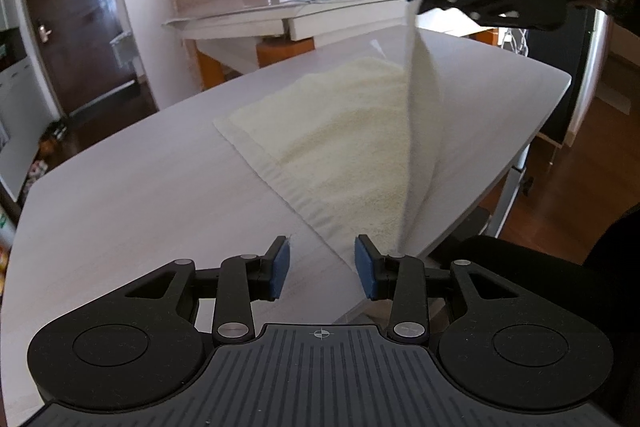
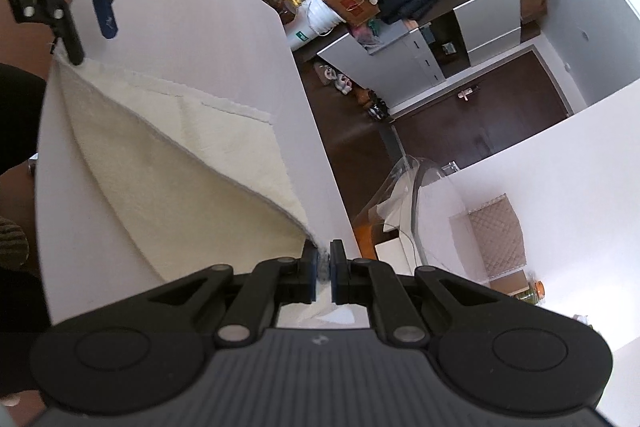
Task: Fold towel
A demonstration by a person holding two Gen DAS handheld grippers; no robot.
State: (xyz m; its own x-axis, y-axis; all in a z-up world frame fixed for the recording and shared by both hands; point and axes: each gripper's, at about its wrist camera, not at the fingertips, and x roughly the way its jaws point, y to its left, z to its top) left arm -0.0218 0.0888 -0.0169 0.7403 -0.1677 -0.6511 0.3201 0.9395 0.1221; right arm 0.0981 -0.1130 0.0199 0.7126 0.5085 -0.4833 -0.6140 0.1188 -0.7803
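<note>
Cream towel corner lifted (right gripper).

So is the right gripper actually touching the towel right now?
Touching. In the right wrist view the right gripper is shut on a corner of the towel, lifted off the table.

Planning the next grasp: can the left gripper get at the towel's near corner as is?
Probably yes. The left gripper is open, with the towel corner right between its fingers on the table; nothing blocks it.

no readable text, labels or numbers anywhere
</note>
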